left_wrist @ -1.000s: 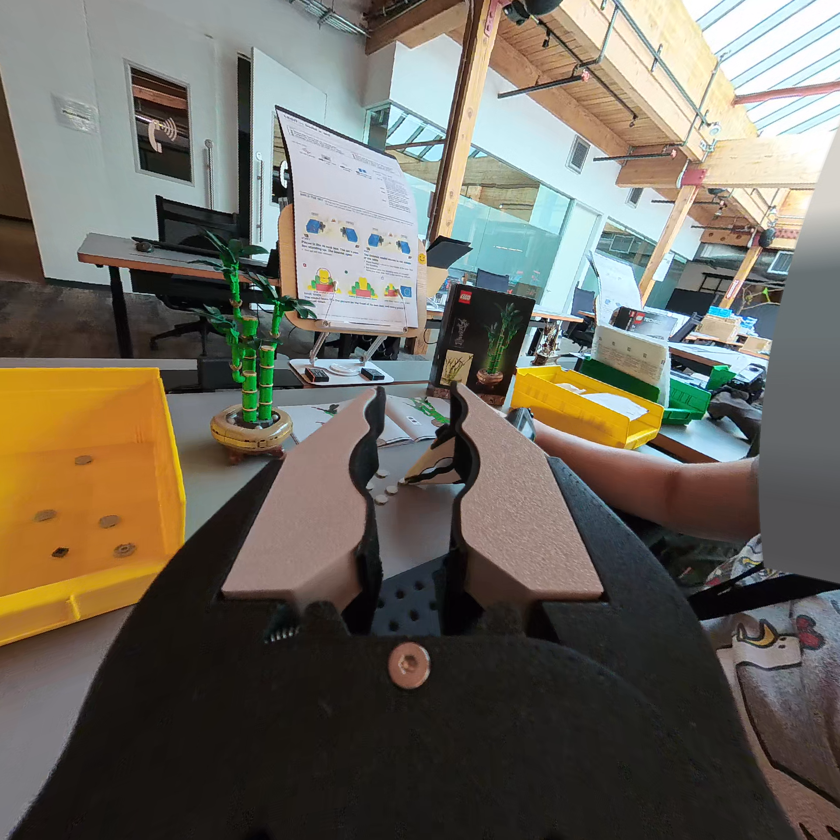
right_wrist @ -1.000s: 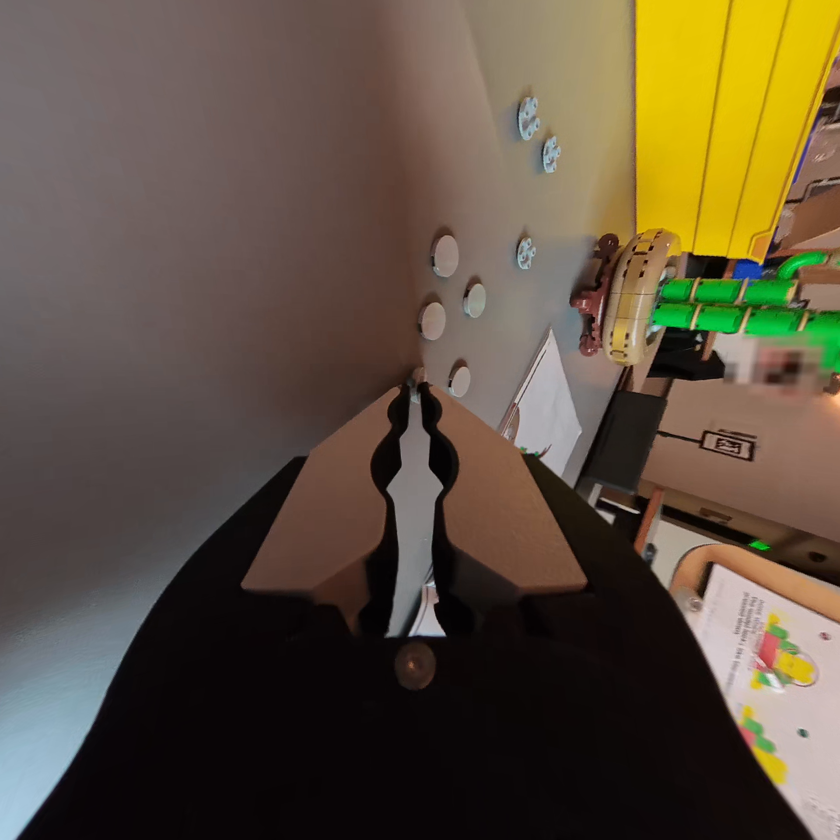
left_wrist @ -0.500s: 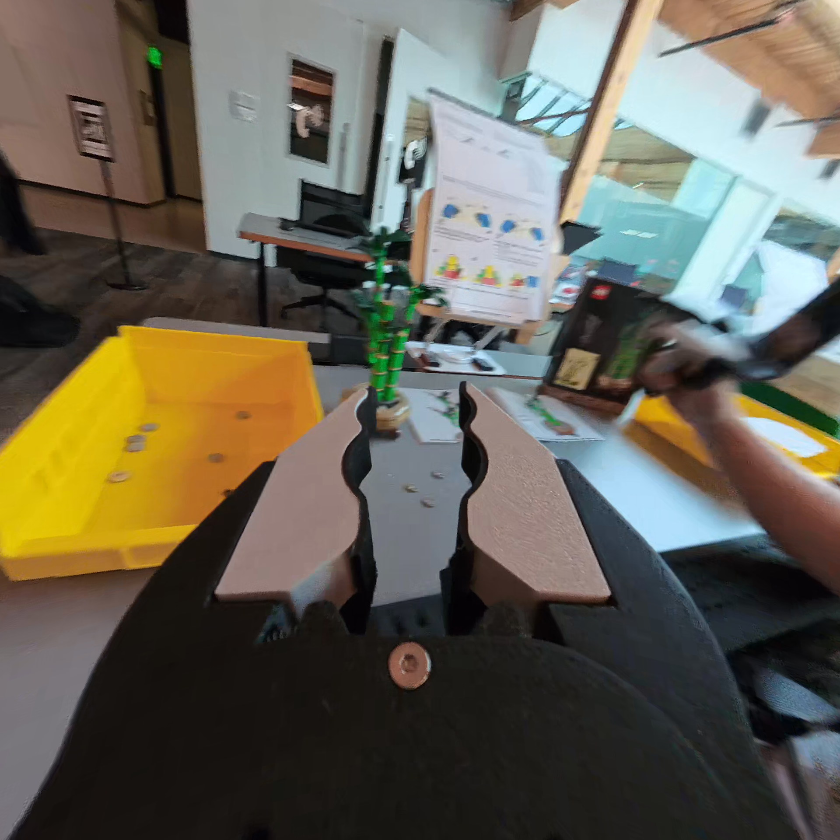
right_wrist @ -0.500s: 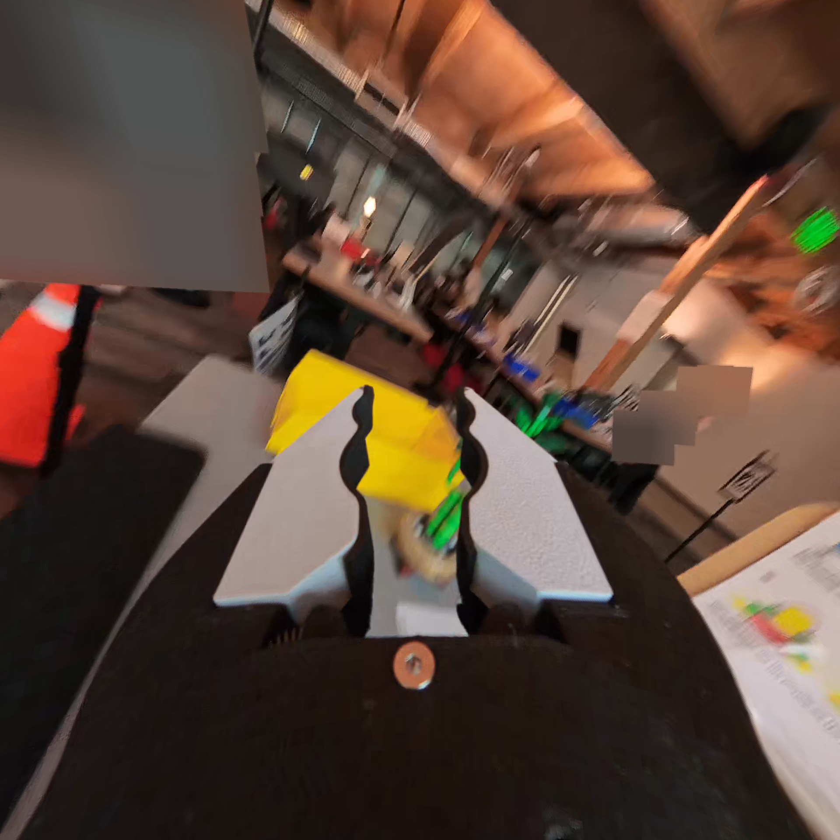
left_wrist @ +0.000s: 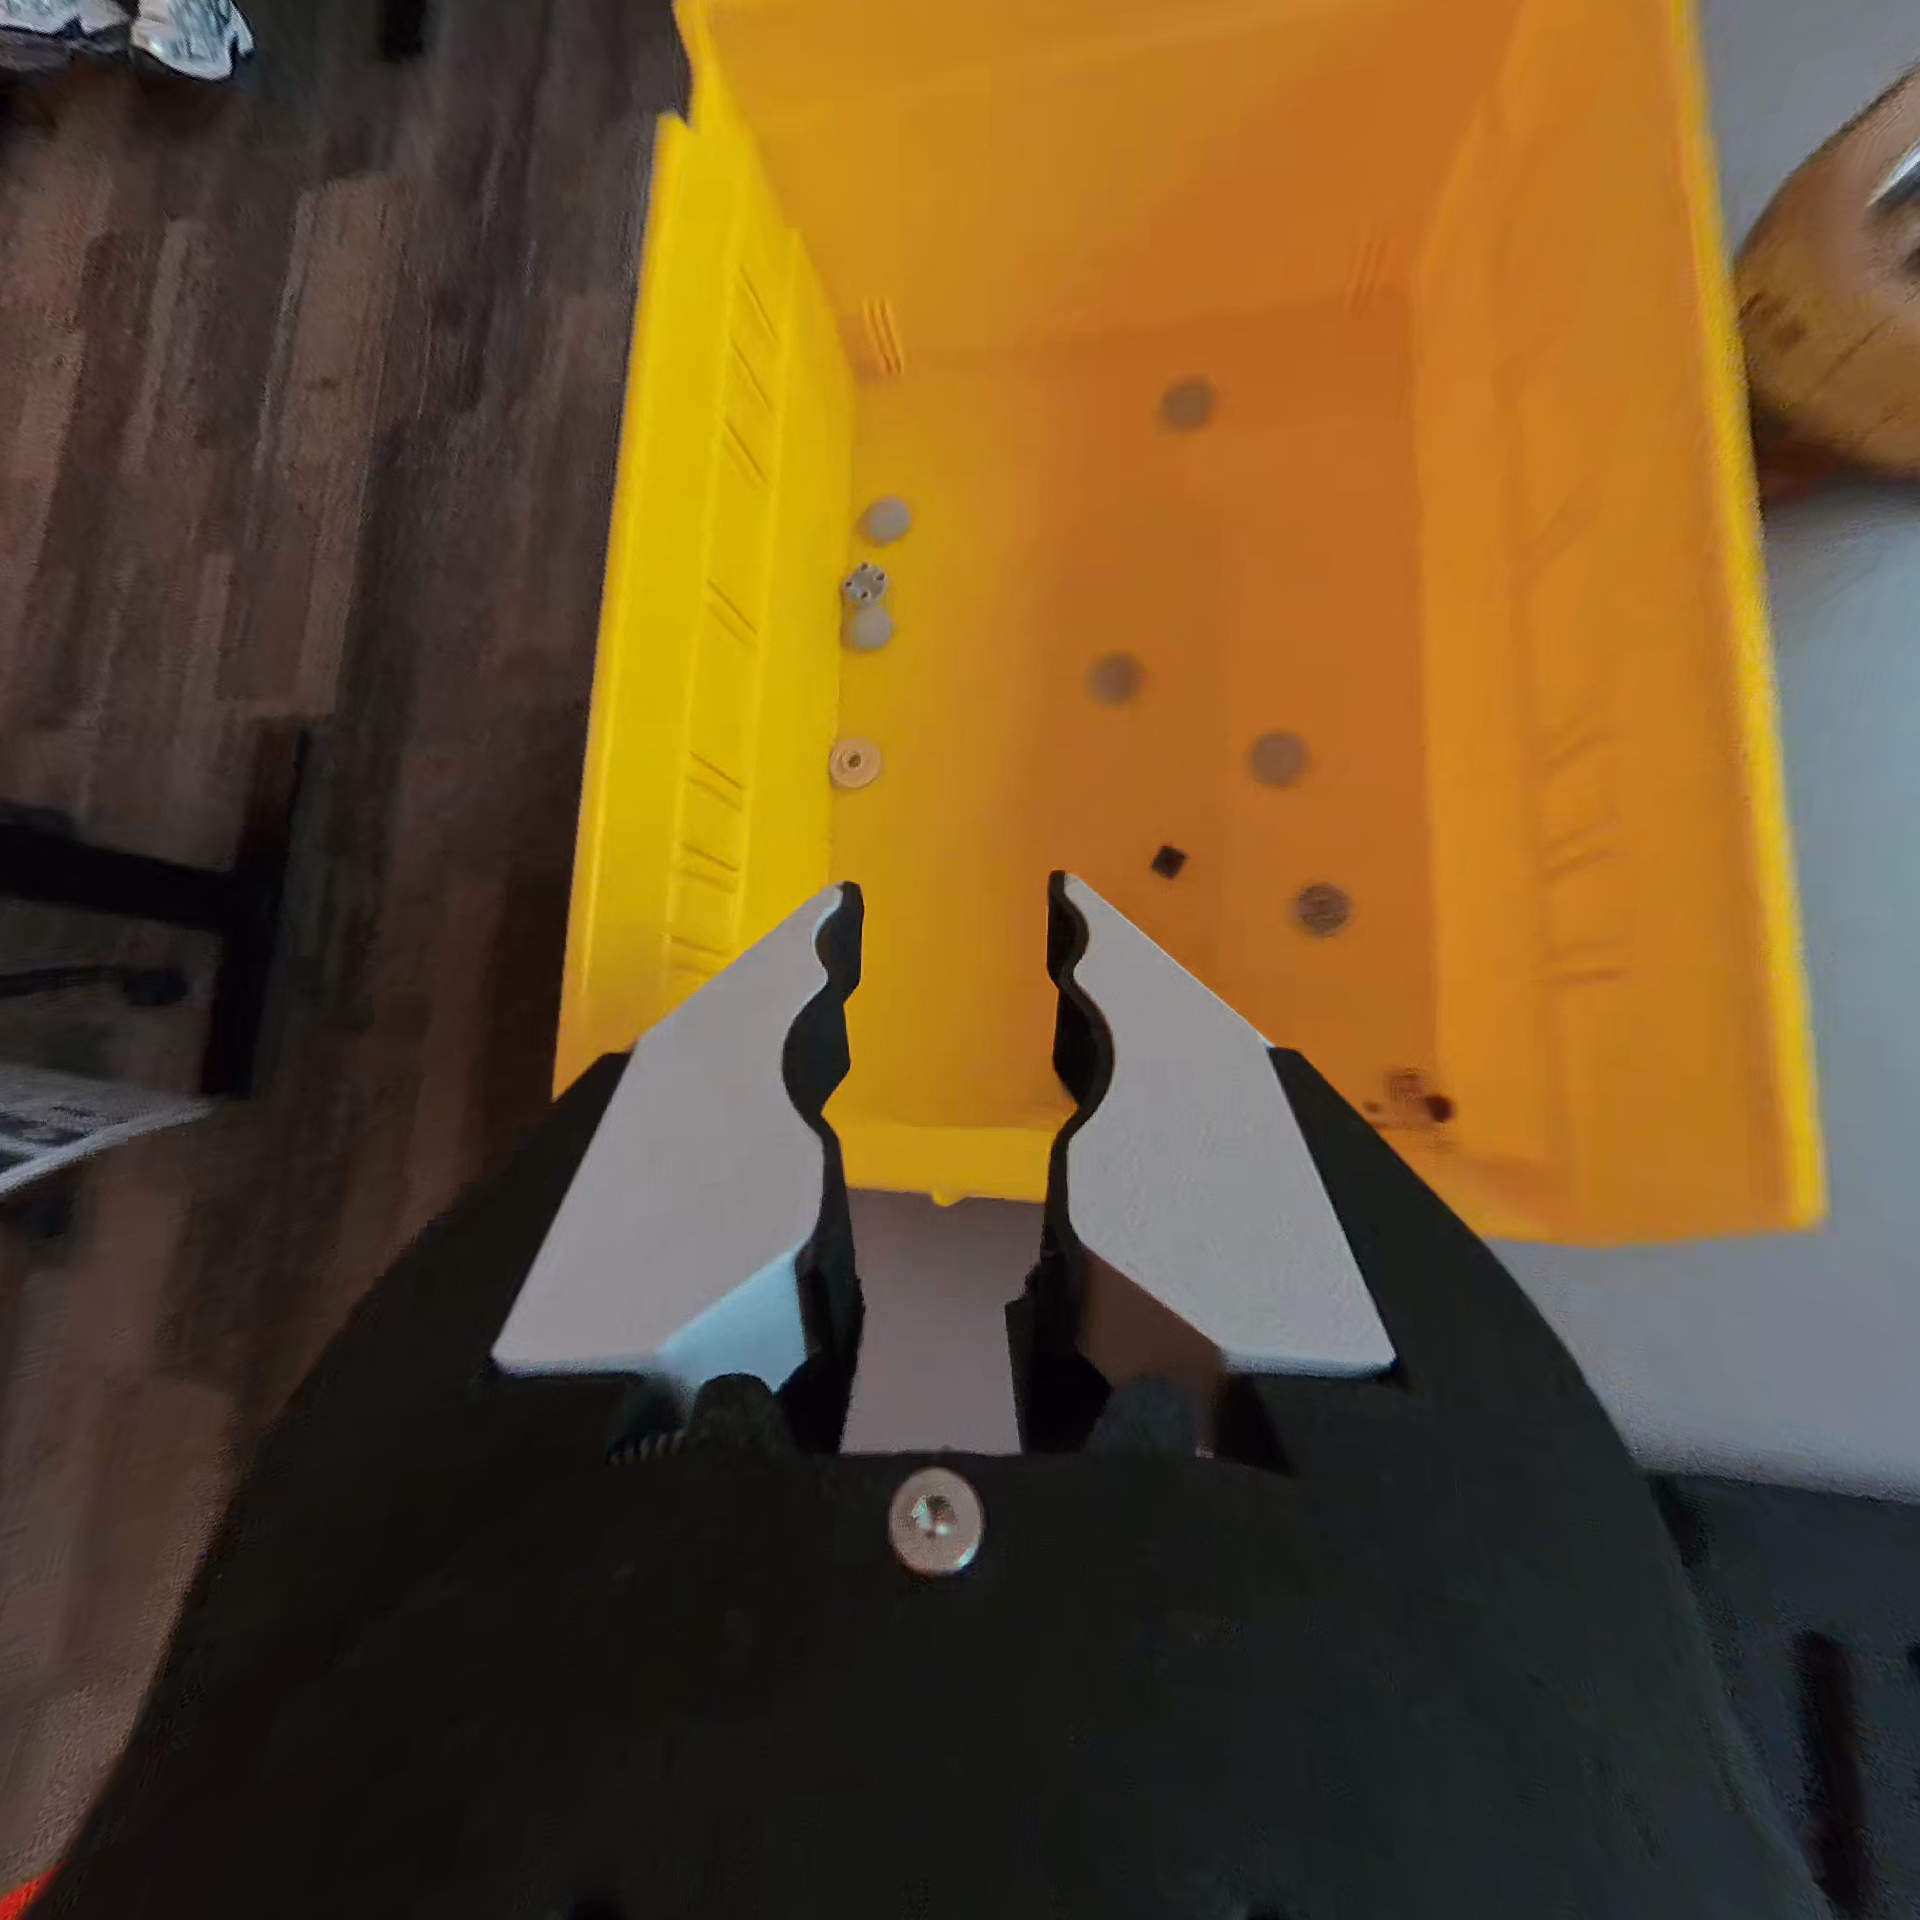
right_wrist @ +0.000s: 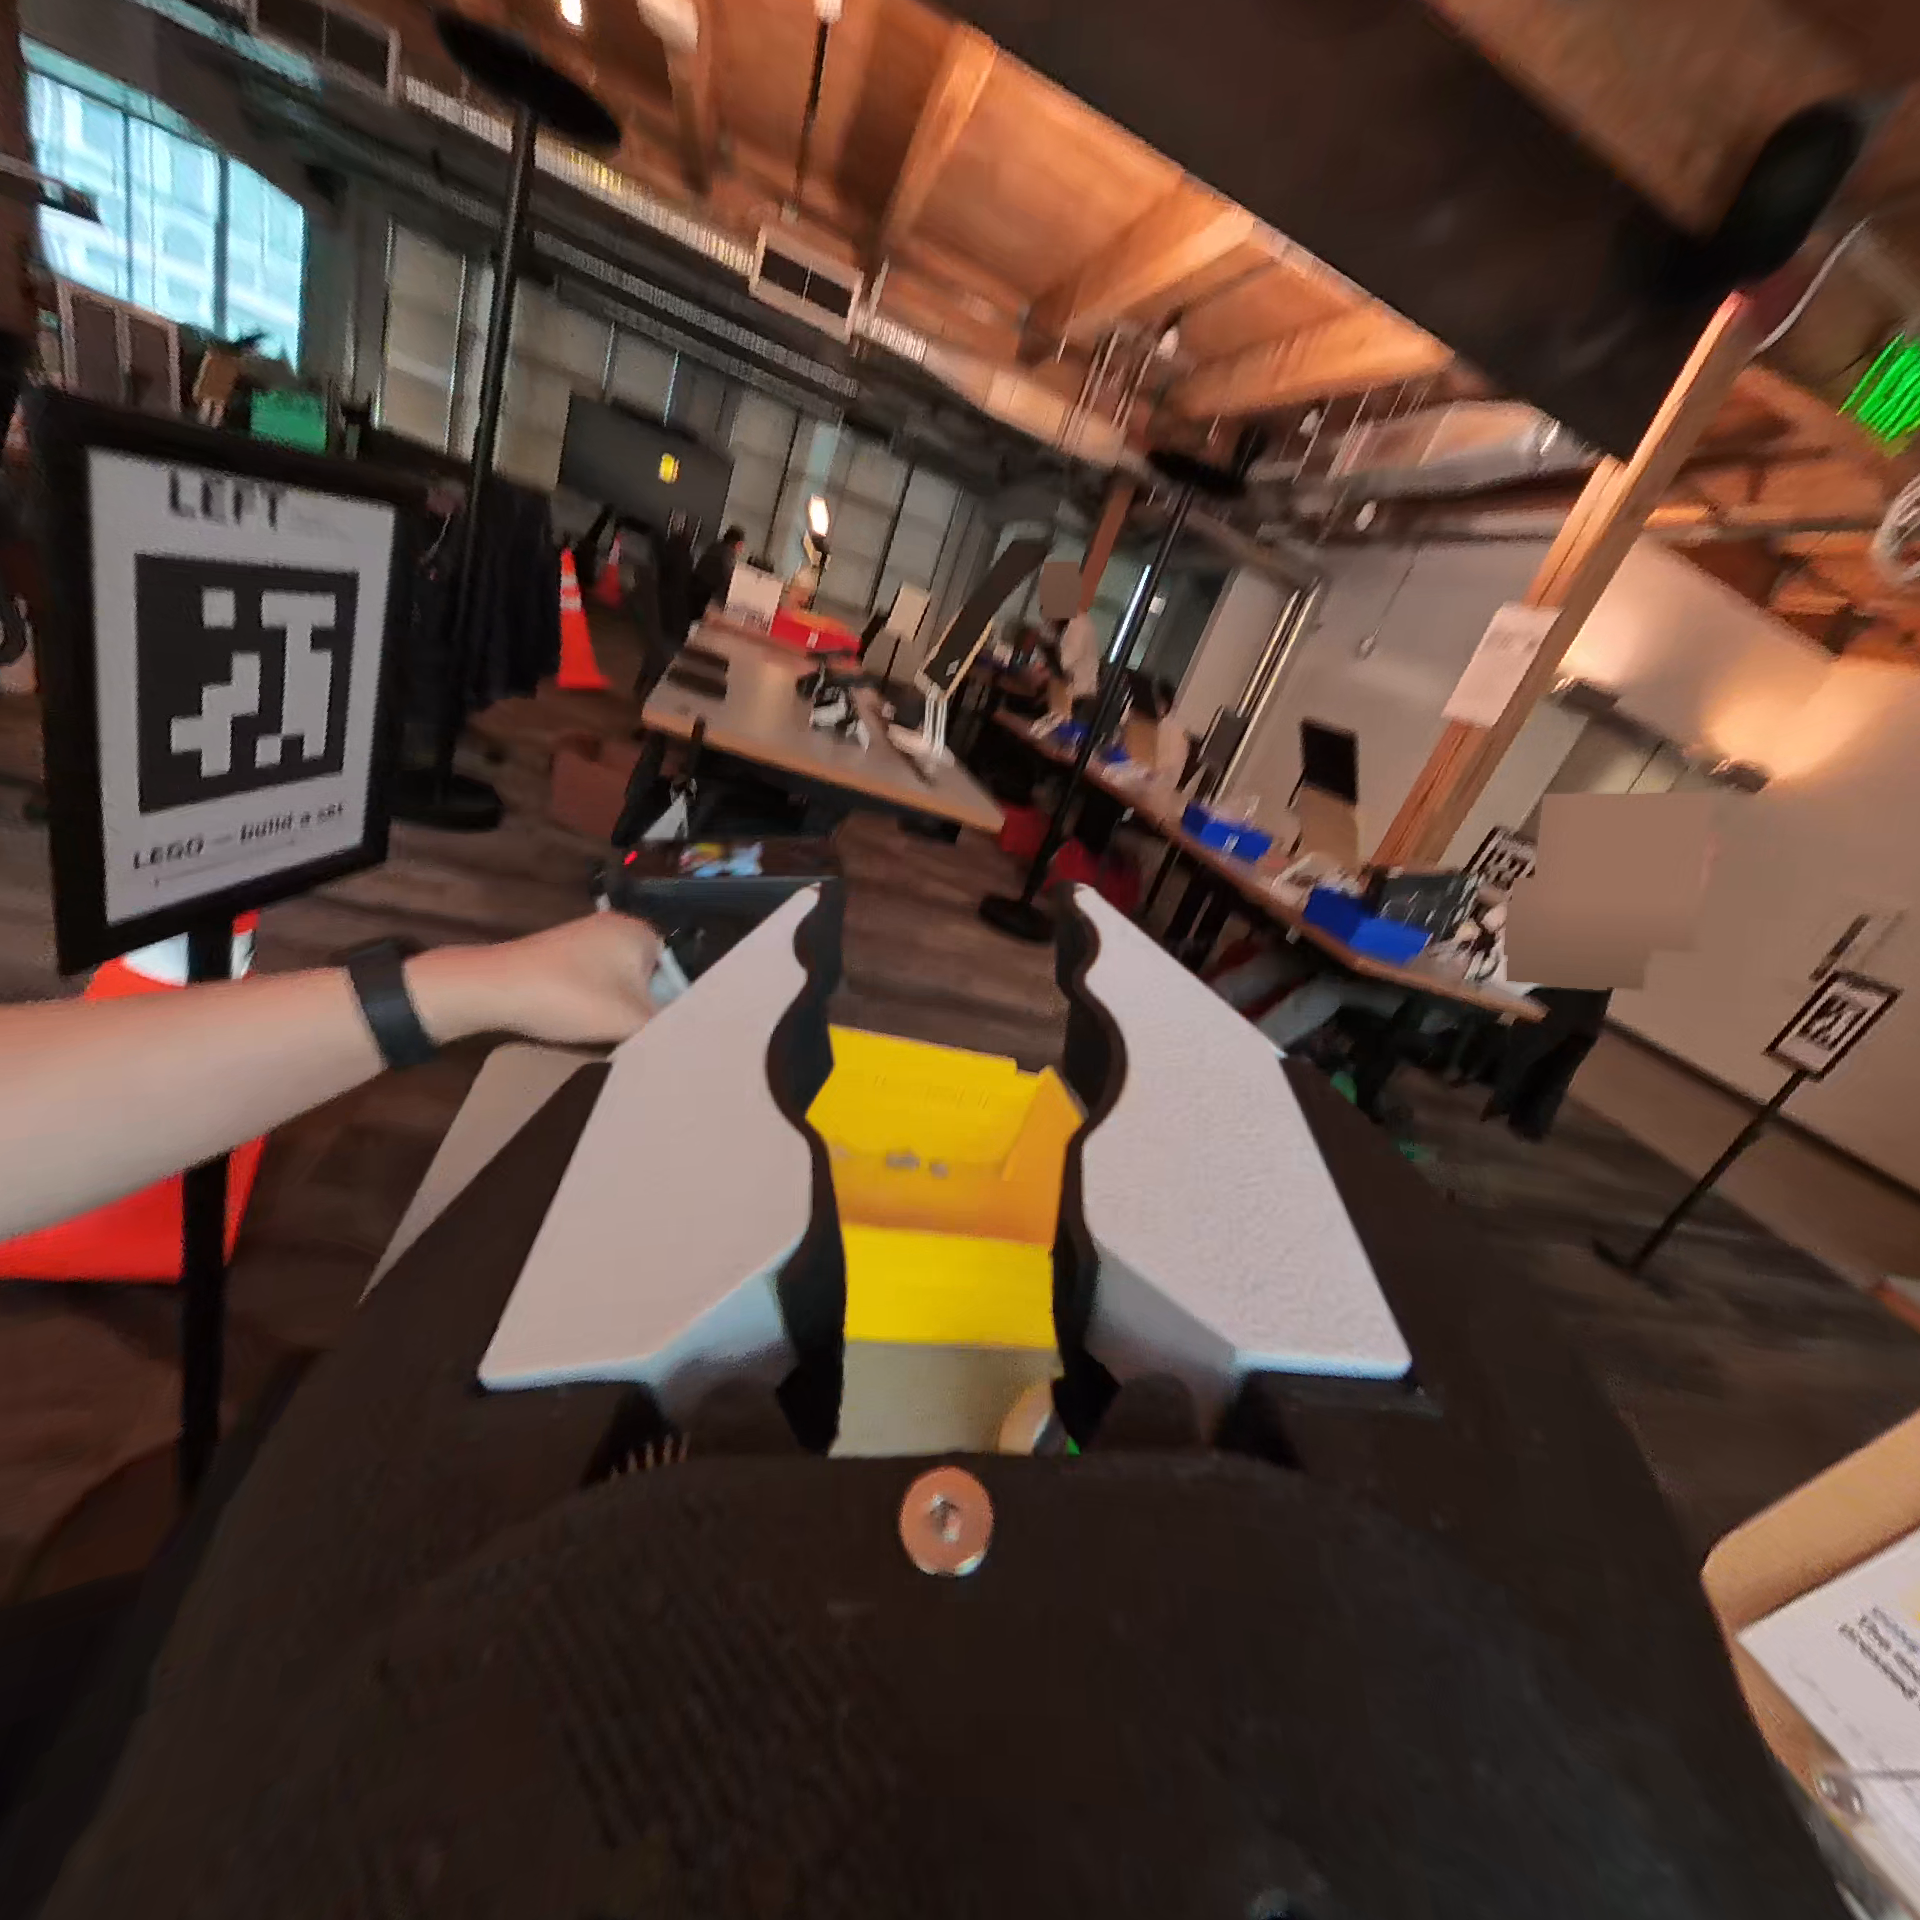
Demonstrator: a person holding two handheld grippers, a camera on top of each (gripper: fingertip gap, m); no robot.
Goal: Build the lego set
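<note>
The yellow bin (left_wrist: pixel 727 623) fills the left wrist view from above. Several small round grey pieces (left_wrist: pixel 1115 677), one tan round piece (left_wrist: pixel 854 764) and a tiny black piece (left_wrist: pixel 1169 860) lie loose on its floor. My left gripper (left_wrist: pixel 953 894) is open and empty, above the bin's near end. My right gripper (right_wrist: pixel 948 904) is open and empty, held level, with the yellow bin (right_wrist: pixel 935 1143) showing between its fingers farther off. The tan round base of the bamboo model (left_wrist: pixel 1829 343) is at the right edge, beside the bin.
A person's arm with a black wristband (right_wrist: pixel 312 1029) reaches in from the left toward the bin. A sign on a black stand (right_wrist: pixel 218 675) and an orange cone (right_wrist: pixel 135 1226) stand left. An instruction sheet on a board (right_wrist: pixel 1849 1683) is at the lower right. Grey table (left_wrist: pixel 1849 935) lies right of the bin, dark floor (left_wrist: pixel 260 520) left. About 40 centimeters separates my left fingertips from my right. My left tips are roughly 10 centimeters from the tiny black piece (left_wrist: pixel 1169 860). My right tips are about 40 centimeters from the bamboo model (left_wrist: pixel 1829 343), my left tips only 20 centimeters.
My left gripper has swung left and tipped down over the yellow bin. My right gripper has lifted off the table, opened from nearly shut, and now faces the bin and the room.
</note>
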